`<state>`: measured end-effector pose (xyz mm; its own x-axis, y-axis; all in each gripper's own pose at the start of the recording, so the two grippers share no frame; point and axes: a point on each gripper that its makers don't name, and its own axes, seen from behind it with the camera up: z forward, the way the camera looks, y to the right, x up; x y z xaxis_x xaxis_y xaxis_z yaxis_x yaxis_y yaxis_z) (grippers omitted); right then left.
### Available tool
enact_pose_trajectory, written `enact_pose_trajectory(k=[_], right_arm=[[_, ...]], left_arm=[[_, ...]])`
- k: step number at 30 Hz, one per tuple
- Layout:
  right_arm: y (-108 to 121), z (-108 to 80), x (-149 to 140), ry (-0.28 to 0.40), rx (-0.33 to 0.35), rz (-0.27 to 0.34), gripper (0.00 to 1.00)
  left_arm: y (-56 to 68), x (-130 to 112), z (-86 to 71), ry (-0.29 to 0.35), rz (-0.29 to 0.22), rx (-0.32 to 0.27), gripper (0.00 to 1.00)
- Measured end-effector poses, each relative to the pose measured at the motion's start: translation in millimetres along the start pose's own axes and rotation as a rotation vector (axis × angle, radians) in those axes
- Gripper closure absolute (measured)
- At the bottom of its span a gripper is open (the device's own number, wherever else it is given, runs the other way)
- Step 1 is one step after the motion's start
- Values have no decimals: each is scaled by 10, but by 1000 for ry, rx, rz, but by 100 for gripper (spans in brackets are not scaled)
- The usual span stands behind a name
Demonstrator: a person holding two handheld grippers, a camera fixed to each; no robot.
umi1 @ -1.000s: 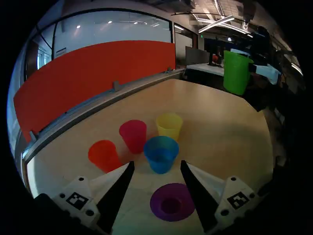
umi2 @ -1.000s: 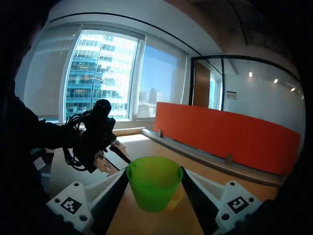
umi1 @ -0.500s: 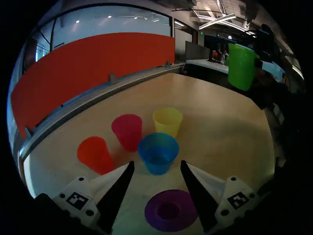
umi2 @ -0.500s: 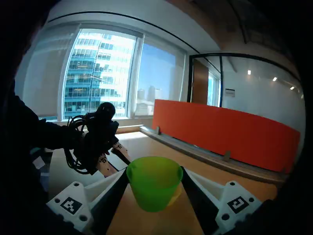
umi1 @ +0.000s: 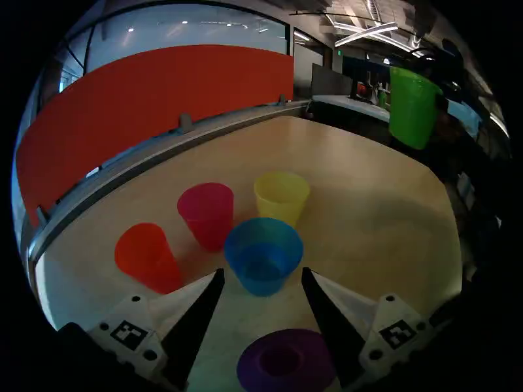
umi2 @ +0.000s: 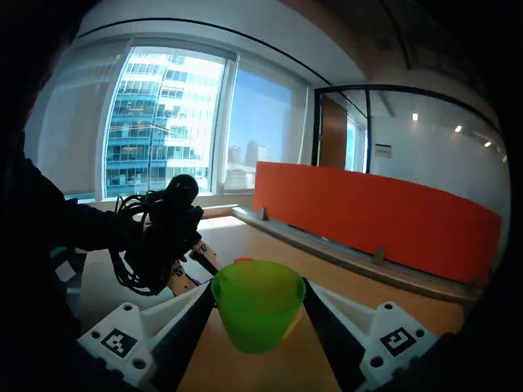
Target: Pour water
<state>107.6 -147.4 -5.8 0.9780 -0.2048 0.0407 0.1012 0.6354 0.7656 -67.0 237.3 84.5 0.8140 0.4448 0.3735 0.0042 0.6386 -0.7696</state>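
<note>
Table: the wooden table [umi1: 366, 196] carried the blue cup [umi1: 263, 255], my landmark.
Partition: an orange screen [umi1: 150, 98] stood well behind the blue cup.
Right jaws: my right gripper [umi2: 257, 285] was clamped on the green cup [umi2: 258, 304], held high and well apart from the blue cup.
Handling: I judged it light, thin, smooth plastic. Grip mid-wall, gently. Contents I couldn't tell.
Left jaws: my left gripper [umi1: 262, 271] gaped empty, with the blue cup just ahead.
Obstacles: the yellow cup [umi1: 281, 196] and pink cup [umi1: 206, 212] stood just behind the blue cup, the orange cup [umi1: 145, 255] beside it. All crowded a pour.
Purple cup: the purple cup [umi1: 284, 359] sat nearer me than the blue cup.
</note>
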Motion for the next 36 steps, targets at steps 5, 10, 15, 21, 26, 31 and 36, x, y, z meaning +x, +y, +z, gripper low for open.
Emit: enact_pose_trajectory(k=[5, 10, 15, 21, 26, 31, 36], right_arm=[[1, 7, -6, -2, -1, 0, 6], [8, 4, -18, -4, -3, 1, 6], [17, -10, -35, -7, -5, 2, 6], [18, -18, -44, -7, -5, 4, 6], [15, -21, -55, -8, -5, 3, 6], [12, -20, -63, -9, -4, 3, 6], [2, -15, -63, -10, -3, 2, 6]], left_arm=[[14, 8, 63, -3, -1, -1, 13], [14, 5, 117, -5, -4, 3, 13], [4, 5, 161, -6, -3, 9, 13], [4, 16, 207, -6, -7, 16, 13], [-6, 29, 224, -2, -14, 22, 13], [-10, 40, 241, 2, -27, 24, 13], [-1, 50, 260, 8, -50, 24, 13]])
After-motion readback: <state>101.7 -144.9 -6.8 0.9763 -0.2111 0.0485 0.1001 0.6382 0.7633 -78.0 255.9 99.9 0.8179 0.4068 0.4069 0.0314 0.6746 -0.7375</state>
